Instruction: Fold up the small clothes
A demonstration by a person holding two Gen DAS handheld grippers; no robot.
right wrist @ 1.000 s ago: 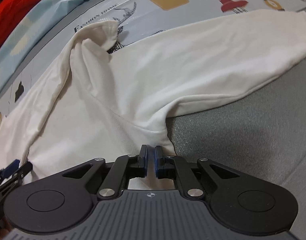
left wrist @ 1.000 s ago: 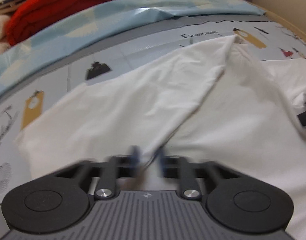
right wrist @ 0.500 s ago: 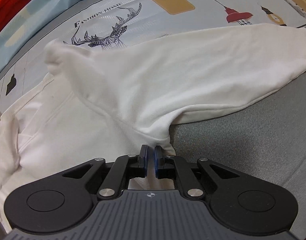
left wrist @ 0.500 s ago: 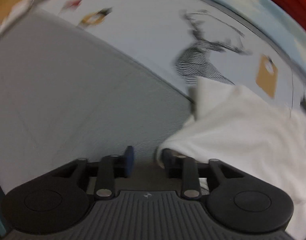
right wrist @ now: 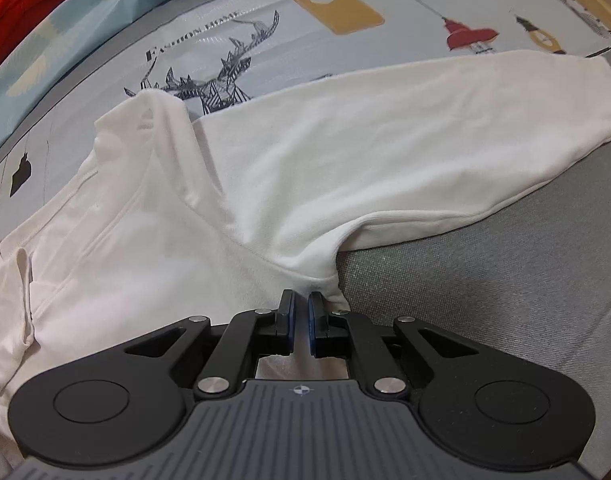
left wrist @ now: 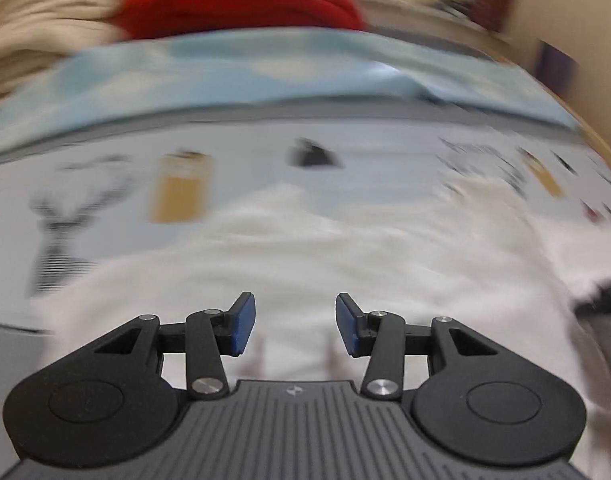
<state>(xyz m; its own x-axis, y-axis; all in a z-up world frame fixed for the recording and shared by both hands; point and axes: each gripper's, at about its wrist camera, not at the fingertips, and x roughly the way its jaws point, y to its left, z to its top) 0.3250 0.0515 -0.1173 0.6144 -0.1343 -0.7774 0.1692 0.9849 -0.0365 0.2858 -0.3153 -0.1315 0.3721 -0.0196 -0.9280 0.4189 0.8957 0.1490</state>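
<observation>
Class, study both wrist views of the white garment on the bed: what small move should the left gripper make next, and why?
Probably bring the left gripper down onto a free edge of the white garment for the next fold. Its jaws are opening with nothing between them, above the cloth, while the right gripper is pinched on the fabric near the underarm, and the long sleeve lies spread out, unfolded.
</observation>
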